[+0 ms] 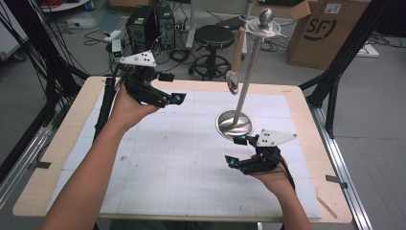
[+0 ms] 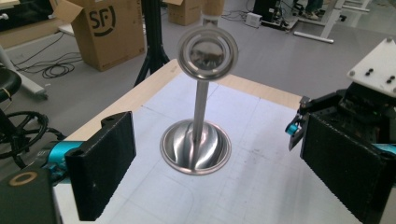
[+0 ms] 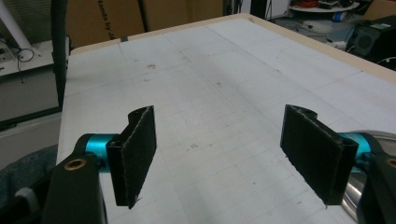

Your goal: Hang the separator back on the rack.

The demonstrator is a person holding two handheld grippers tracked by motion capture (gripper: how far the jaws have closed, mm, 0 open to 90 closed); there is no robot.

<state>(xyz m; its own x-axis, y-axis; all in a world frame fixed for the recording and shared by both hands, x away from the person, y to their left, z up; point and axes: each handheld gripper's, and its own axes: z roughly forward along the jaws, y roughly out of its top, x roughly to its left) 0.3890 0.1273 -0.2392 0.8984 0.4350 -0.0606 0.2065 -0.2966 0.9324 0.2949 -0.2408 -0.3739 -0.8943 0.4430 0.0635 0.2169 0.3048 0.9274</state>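
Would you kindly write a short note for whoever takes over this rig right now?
Left gripper: open, holding nothing, raised above the table's far left, pointing at the stand.
Right gripper: open, holding nothing, low beside the stand's base on its near side.
The tall shiny steel stand with a round base is upright right of centre on the white gridded mat; its mirror-like round top sits on the pole.
Done: neither gripper touches the stand.
Left: probably to grasp or move the stand; approach gently, since it looks tall and likely to tip.
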